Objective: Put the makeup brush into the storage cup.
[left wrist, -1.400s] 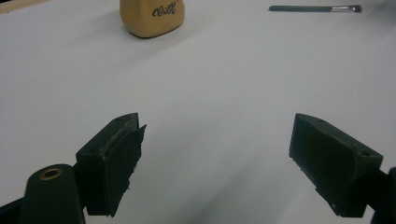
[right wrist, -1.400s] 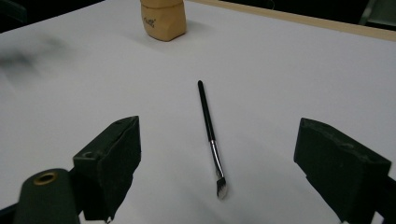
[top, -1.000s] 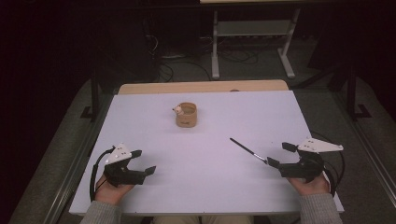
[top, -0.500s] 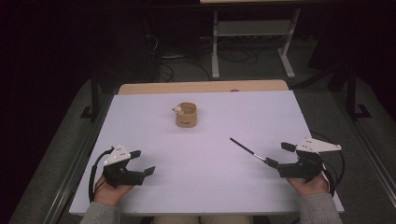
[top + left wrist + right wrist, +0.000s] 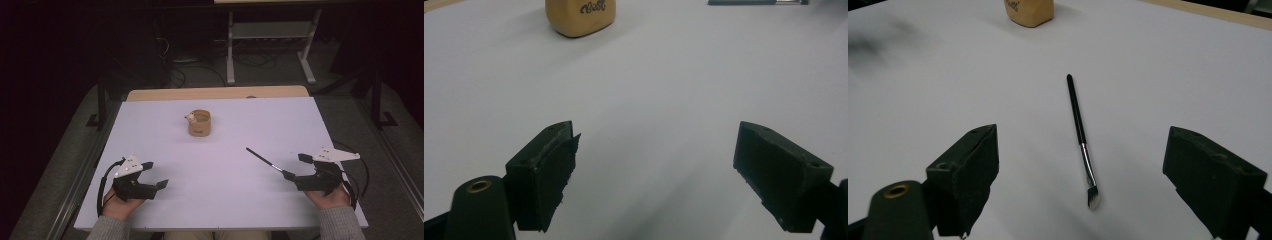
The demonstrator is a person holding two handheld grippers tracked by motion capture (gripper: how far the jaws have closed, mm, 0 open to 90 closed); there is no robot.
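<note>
Where right gripper (image 5: 1083,185) jaws gape: brush (image 5: 1081,139), flat between, untouched.

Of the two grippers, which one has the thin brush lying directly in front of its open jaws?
The right gripper. The brush lies on the table between and ahead of its jaws, bristle end nearest. The left gripper faces bare table, with the tan cup farther off.

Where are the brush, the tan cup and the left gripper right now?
brush (image 5: 1077,114): right gripper view, on its black handle.
tan cup (image 5: 200,126): high view, on its outer wall.
left gripper (image 5: 155,175): high view, midway between its open fingertips.
</note>
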